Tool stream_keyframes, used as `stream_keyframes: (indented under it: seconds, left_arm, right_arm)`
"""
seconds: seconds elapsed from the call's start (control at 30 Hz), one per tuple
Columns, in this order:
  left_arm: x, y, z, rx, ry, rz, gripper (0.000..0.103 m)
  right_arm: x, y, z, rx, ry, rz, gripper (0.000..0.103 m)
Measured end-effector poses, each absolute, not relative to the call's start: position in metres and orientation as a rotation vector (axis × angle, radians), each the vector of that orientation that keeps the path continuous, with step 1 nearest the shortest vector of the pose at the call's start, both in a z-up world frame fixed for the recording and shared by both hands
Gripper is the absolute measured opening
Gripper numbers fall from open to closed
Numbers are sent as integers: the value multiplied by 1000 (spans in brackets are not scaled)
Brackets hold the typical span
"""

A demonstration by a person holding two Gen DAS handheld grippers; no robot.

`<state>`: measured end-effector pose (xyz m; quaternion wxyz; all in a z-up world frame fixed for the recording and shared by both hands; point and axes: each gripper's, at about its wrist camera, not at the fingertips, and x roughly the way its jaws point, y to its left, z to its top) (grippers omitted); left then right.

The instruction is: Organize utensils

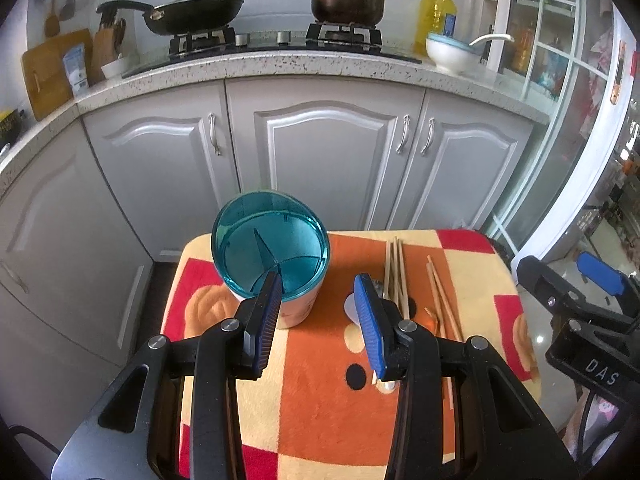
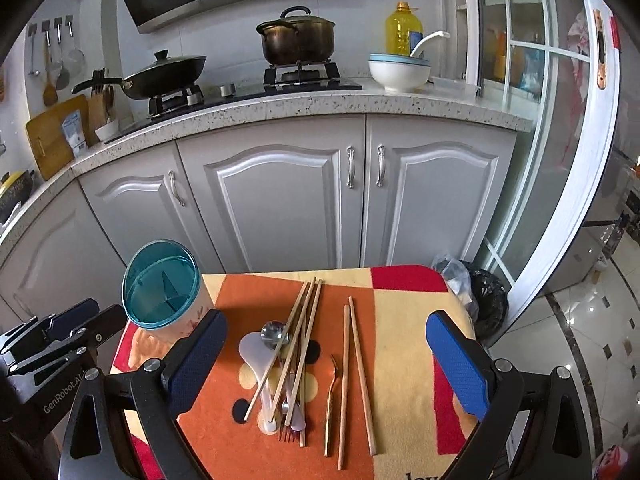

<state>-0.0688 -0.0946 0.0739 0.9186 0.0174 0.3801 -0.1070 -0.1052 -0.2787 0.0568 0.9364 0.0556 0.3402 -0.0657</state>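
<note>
A teal-rimmed utensil holder [image 1: 270, 250] with dividers stands upright at the far left of a small table covered by a checked cloth [image 1: 320, 400]; it also shows in the right wrist view [image 2: 160, 284]. My left gripper [image 1: 318, 288] is open and empty, just in front of and right of the holder. Wooden chopsticks [image 2: 298, 344], a white rice paddle [image 2: 256, 360], a metal spoon [image 2: 274, 336], a fork [image 2: 286, 430], a gold utensil [image 2: 333, 396] and a separate chopstick pair [image 2: 354, 376] lie on the cloth. My right gripper [image 2: 326, 340] is open and empty above them.
Grey kitchen cabinets [image 2: 280, 200] stand behind the table, with a stove, wok [image 2: 164, 74] and pot [image 2: 298, 38] on the counter. A white bowl [image 2: 400, 72] and oil bottle sit at the right. A black bin bag [image 2: 486, 300] lies by the glass door.
</note>
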Motion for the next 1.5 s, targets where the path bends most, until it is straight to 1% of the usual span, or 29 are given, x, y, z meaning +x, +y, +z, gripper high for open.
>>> stream_keyframes:
  seconds: [0.57,1.5]
  left_arm:
    - [-77,-98,91,24,718,-242,37]
    - [-72,-101,82,24,763,-236,37]
  right_arm:
    - [-111,-282,69,109,671,-151,100]
    - [-104,-275,62,111,705,-123,100]
